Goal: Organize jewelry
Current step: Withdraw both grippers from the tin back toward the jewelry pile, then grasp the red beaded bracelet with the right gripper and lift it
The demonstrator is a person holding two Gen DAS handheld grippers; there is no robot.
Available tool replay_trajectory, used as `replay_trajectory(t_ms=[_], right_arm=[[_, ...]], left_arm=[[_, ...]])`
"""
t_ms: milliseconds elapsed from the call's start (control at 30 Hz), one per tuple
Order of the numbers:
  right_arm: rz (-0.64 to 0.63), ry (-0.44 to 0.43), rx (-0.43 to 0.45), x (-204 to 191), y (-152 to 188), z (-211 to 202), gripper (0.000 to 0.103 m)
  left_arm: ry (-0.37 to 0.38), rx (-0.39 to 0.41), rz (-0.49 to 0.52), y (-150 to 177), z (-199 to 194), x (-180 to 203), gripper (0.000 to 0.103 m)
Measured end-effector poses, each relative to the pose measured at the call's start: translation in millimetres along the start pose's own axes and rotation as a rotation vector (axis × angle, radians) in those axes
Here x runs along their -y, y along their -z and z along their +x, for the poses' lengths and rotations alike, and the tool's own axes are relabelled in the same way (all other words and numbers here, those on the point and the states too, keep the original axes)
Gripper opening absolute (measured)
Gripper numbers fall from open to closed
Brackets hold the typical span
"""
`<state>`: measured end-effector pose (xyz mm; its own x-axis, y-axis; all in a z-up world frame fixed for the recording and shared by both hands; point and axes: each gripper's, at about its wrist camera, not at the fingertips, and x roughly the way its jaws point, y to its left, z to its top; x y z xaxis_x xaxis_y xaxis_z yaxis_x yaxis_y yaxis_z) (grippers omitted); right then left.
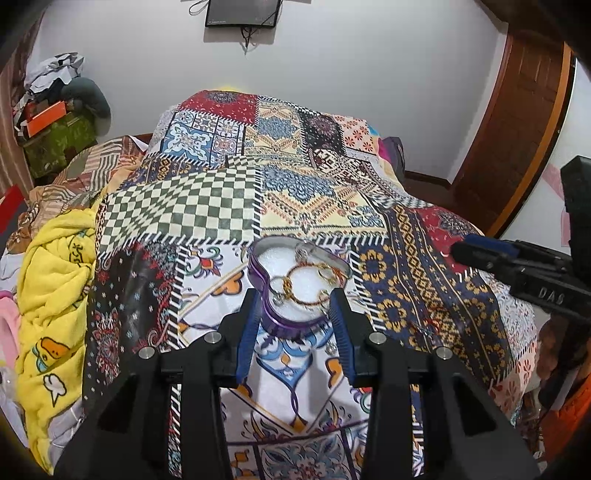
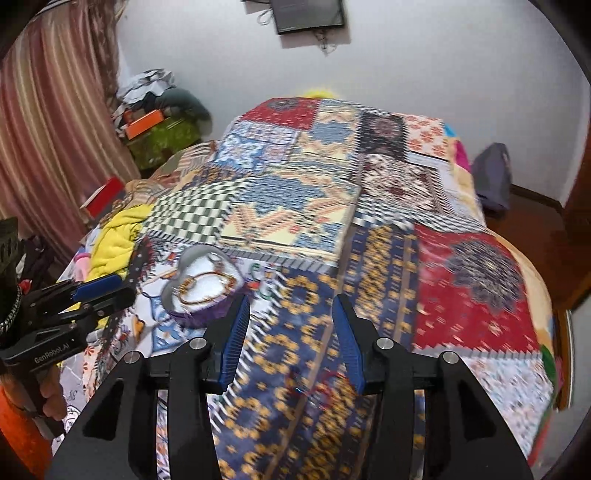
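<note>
From the left wrist view, the left gripper (image 1: 295,306) is pointing forward over a patchwork bedspread (image 1: 207,206), its blue-padded fingers (image 1: 248,332) standing apart on either side of the near end of a purple heart-shaped jewelry box (image 1: 275,323). Whether the pads are touching the box wall cannot be told. The box is sitting lidless on the bedspread, showing a white lining, and inside it gold bracelets (image 1: 308,282) are lying looped together with a few small silvery pieces (too small to name). The right gripper (image 1: 480,254) is reaching in from the right edge, near the box but apart from it; from this angle its finger state cannot be told. A yellow blanket (image 1: 55,295) is lying bunched at the left side of the bed, and a dark screen (image 1: 242,13) is hanging on the white wall.

From the right wrist view (blurred), the right gripper (image 2: 290,332) is hanging over a blue and yellow patch of the bedspread (image 2: 461,302), its fingers spread wide with nothing between them. The jewelry box (image 2: 199,314) is sitting just left of the left finger, the bracelets (image 2: 207,286) showing on its white lining. The left gripper (image 2: 107,286) is coming in from the left edge, its tips beside the box. A striped curtain (image 2: 55,129) is hanging at the left.
</note>
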<state>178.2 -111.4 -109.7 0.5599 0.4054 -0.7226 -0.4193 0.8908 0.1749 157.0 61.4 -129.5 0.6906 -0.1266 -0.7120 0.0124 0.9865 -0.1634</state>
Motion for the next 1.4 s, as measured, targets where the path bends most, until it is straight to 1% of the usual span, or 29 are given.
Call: replay_trajectory(t_ms=[133, 267, 400, 500, 667, 833, 1033, 1100, 1167, 1233, 1300, 1333, 1367, 1400], right_arm=[[0.023, 0.02, -0.021, 11.9, 11.6, -5.8, 0.043], [0.024, 0.029, -0.059, 14.2, 28.7, -4.2, 0.043], [0.039, 0.0, -0.099, 13.8, 44.4, 4.0, 0.043], [0.024, -0.008, -0.126, 8.3, 55.1, 13.2, 0.043], [0.032, -0.031, -0.175, 5.6, 63.9, 34.7, 0.043], [0.032, -0.042, -0.182, 6.4, 68.4, 45.3, 0.043], [-0.009, -0.04, -0.176, 1.1, 70.7, 49.6, 0.042], [-0.021, -0.037, -0.178, -0.3, 72.2, 51.1, 0.034], [-0.018, -0.039, -0.179, -0.5, 71.9, 53.6, 0.03], [-0.014, -0.036, -0.18, 0.8, 72.3, 55.3, 0.026], [-0.007, -0.03, -0.176, 2.0, 72.9, 56.0, 0.018], [-0.002, -0.037, -0.177, 2.2, 71.9, 57.3, 0.015], [0.008, -0.051, -0.189, 3.7, 71.4, 60.5, 0.009], [0.02, -0.057, -0.186, 6.0, 72.2, 61.1, 0.007]], left_arm=[[0.005, -0.023, 0.005, 9.1, 1.3, 4.8, 0.037], [0.014, -0.06, 0.005, 20.4, 7.0, 8.3, 0.038], [0.028, -0.109, 0.006, 35.0, 17.5, 14.3, 0.038], [0.04, -0.141, 0.011, 43.9, 25.5, 19.8, 0.038], [0.05, -0.184, 0.03, 50.2, 41.0, 29.6, 0.038], [0.039, -0.192, 0.045, 48.8, 53.4, 34.5, 0.038], [0.04, -0.188, 0.002, 41.5, 68.4, 27.2, 0.037], [0.043, -0.181, -0.002, 40.6, 70.7, 27.5, 0.037], [0.037, -0.177, 0.005, 40.9, 72.5, 29.5, 0.033], [0.031, -0.172, 0.011, 42.4, 74.0, 30.9, 0.033], [0.029, -0.167, 0.018, 43.9, 74.5, 32.6, 0.033], [0.027, -0.166, 0.02, 44.6, 74.7, 33.6, 0.031], [0.025, -0.166, 0.021, 44.9, 75.0, 33.9, 0.026], [0.022, -0.167, 0.023, 45.4, 75.3, 34.3, 0.024]])
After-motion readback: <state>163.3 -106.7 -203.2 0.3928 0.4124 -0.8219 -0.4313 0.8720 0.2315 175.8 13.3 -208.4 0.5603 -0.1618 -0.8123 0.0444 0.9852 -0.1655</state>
